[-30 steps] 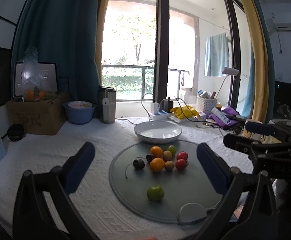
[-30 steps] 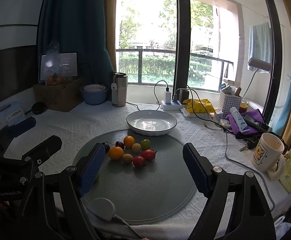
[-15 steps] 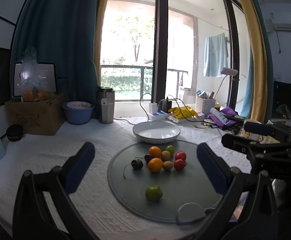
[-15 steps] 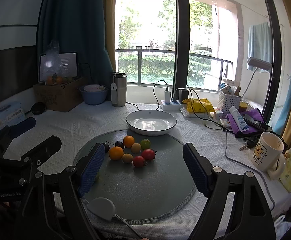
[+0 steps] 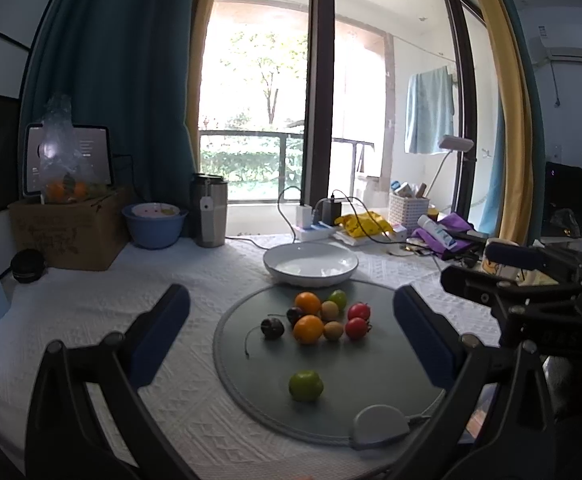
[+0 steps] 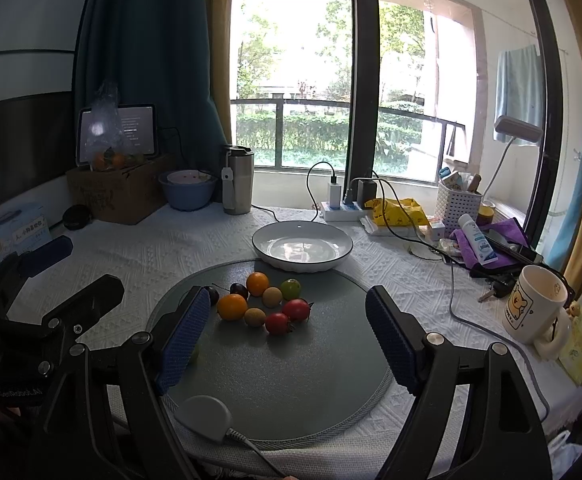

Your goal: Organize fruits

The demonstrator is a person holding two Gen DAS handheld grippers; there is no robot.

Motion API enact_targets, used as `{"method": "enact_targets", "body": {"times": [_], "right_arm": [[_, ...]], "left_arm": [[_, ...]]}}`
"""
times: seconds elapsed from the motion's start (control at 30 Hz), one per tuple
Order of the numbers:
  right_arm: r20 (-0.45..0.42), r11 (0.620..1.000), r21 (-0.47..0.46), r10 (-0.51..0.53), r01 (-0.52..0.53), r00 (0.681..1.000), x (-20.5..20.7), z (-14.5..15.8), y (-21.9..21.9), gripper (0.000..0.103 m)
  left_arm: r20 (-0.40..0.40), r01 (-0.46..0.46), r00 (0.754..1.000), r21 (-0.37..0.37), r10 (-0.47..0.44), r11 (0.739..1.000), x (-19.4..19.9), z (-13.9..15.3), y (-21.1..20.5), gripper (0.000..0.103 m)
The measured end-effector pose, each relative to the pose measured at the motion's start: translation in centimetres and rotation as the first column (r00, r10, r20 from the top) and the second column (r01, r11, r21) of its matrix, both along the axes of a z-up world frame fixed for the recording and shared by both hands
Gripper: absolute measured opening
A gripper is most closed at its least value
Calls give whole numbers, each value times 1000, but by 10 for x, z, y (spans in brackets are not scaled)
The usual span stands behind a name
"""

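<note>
**Both grippers poised, plate empty, fruit not yet picked**

Nearest the cameras, the left gripper (image 5: 291, 320) and the right gripper (image 6: 287, 328) hang above the round grey mat (image 5: 375, 364), each with its fingers spread wide and holding nothing. Closest on the mat lies a lone green fruit (image 5: 305, 385), well apart from the others. Beyond it sits the cluster: a dark cherry (image 5: 272, 327) with a long stem, two oranges (image 6: 232, 306), two red tomatoes (image 6: 278, 322), brownish round fruits and another green one, several touching. Just past the mat's far edge stands the empty white plate (image 6: 302, 246) on the worktop (image 5: 91, 312).

The step in hand looks like choosing a first fruit. The lone green one is the easy start: nothing beside it to knock. For the cluster, work from the outer pieces inward, come straight down, close gently around the widest part, since round fruit rolls, and lower each into the plate's middle rather than dropping it.
</note>
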State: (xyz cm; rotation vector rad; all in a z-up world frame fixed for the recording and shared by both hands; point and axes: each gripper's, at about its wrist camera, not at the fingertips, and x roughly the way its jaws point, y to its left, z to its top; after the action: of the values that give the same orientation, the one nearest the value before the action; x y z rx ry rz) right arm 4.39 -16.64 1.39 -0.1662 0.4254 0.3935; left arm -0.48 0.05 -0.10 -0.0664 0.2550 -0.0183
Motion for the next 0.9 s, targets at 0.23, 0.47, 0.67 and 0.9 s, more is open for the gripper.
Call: {"method": "enact_targets", "body": {"times": [0.23,0.47,0.67,0.9], "right_arm": [[0,1000,0,0,0,1000,0,0,0,83],[0,1000,-1,0,0,1000,0,0,0,83],[-3,1000,0,1,-1,1000,0,-1,-1,83],[-10,1000,-1,3,-4,1000,3,-2,-2,83]], "left_arm": [[7,0,1000,1,0,1000,0,1,1,103],[9,3,1000,0,-3,1000,0,0,0,103],[11,3,1000,-3,-3,1000,0,0,2,103],[2,15,1000,-7,-15,1000,1,-1,1,103]]}}
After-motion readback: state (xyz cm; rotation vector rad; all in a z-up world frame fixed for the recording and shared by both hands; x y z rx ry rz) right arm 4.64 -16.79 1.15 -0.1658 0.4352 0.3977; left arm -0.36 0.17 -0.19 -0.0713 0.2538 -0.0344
